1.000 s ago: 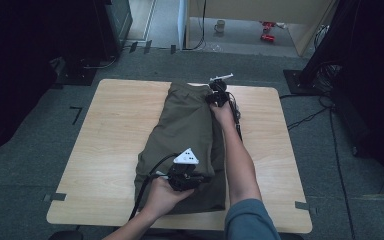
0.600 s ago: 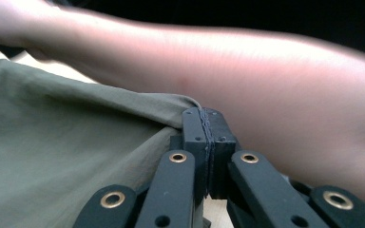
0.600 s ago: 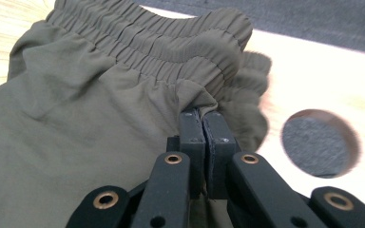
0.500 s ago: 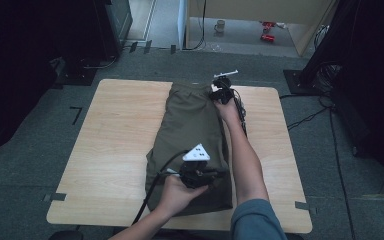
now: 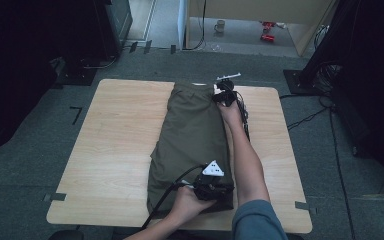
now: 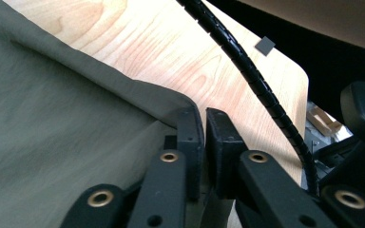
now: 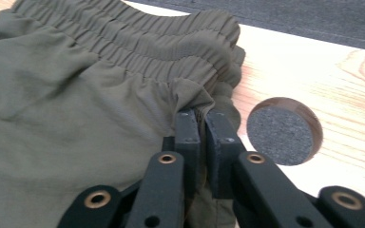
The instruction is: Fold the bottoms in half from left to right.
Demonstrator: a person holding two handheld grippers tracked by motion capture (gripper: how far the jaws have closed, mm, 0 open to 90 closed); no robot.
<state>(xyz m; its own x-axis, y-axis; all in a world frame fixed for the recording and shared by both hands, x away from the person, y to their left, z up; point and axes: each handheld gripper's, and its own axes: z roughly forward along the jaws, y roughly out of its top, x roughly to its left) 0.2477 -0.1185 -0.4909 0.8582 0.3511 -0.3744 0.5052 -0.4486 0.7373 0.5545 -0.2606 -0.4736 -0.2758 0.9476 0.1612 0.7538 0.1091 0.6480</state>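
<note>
A: Where is the garment lying?

B: The olive trousers (image 5: 192, 135) are lying folded lengthwise on the wooden table (image 5: 115, 145), waistband toward 12 o'clock in the high view and hem end toward 6 o'clock.

A: What is the right gripper (image 5: 225, 95) doing?

B: It is sitting at the 1 o'clock corner of the trousers. The high view is giving position only. The right gripper view is showing the right gripper (image 7: 200, 114) with its jaws nearly together, pinching a fold of cloth just under the elastic waistband (image 7: 171, 42); the jaws have just been opening slightly, with fabric between them. That view is also showing a round dark grommet (image 7: 283, 130) set in the tabletop at 3 o'clock of the jaws.

A: And the left gripper (image 5: 212, 182)?

B: It is resting on the 5 o'clock corner of the trousers, held by the left hand (image 5: 190, 205). The left gripper view is showing the left gripper (image 6: 203, 114) with jaws close together at the corner of the trousers (image 6: 52, 133); whether they are clamping the cloth cannot be told. They have just been opening slightly. A ribbed black cable (image 6: 247, 66) is crossing the bare table (image 6: 171, 52) at 1 o'clock.
</note>
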